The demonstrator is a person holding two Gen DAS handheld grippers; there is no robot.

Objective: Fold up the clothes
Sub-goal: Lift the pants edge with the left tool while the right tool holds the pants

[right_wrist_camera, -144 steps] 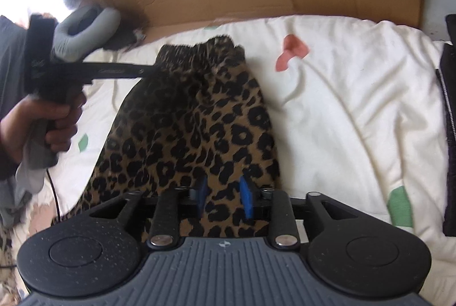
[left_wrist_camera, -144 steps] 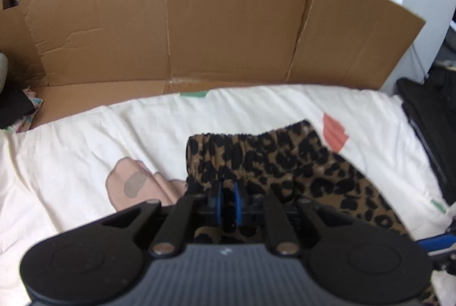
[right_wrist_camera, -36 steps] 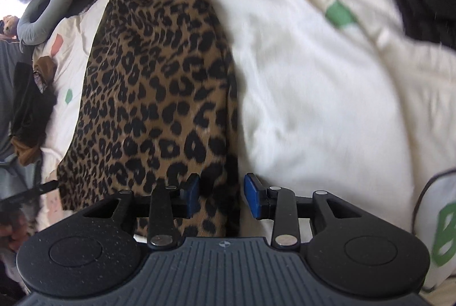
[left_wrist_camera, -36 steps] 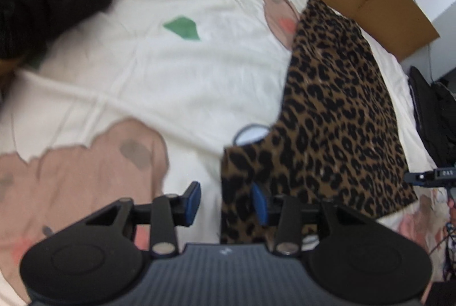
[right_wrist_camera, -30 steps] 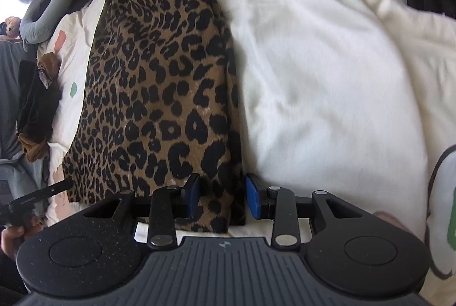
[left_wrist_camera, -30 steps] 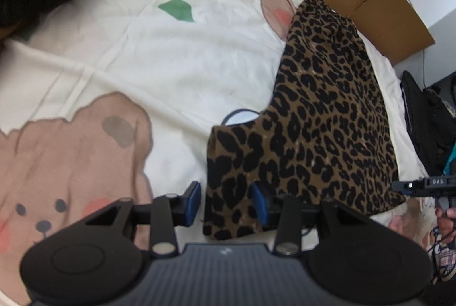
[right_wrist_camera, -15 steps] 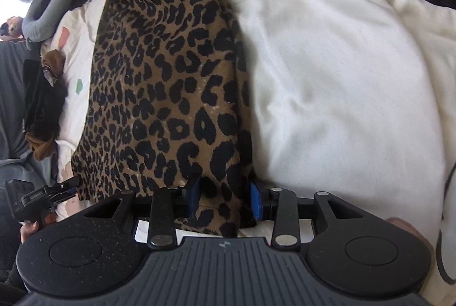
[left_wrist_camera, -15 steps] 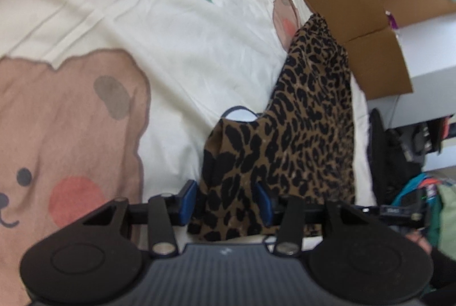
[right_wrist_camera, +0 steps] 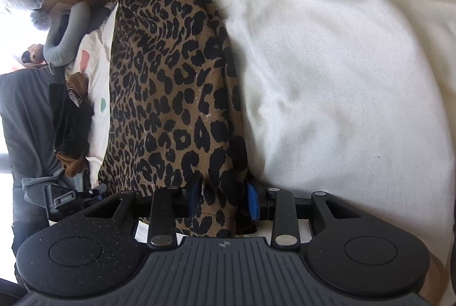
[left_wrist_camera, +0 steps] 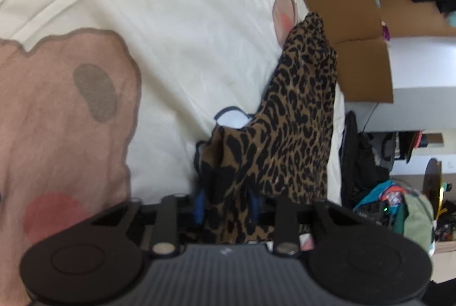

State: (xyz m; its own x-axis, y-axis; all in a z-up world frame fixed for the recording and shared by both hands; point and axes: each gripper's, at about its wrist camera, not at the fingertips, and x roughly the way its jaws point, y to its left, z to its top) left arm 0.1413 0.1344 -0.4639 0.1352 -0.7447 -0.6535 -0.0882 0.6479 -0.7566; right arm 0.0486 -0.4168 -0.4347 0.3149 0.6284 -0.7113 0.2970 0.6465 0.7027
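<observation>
Two black grippers — left gripper [left_wrist_camera: 227, 204], right gripper [right_wrist_camera: 224, 199] — each with blue fingertips [right_wrist_camera: 253, 201], two round discs, silver screws and a grey ribbed middle part.

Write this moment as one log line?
step: fold | left gripper: shut on leopard skirt hem | right gripper: shut on hem | bedsheet beneath

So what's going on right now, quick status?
Left hand-held gripper and right hand-held gripper each closing around a hem corner of the leopard-print skirt. Skirt flat on bedsheet. Nothing in the way.
</observation>
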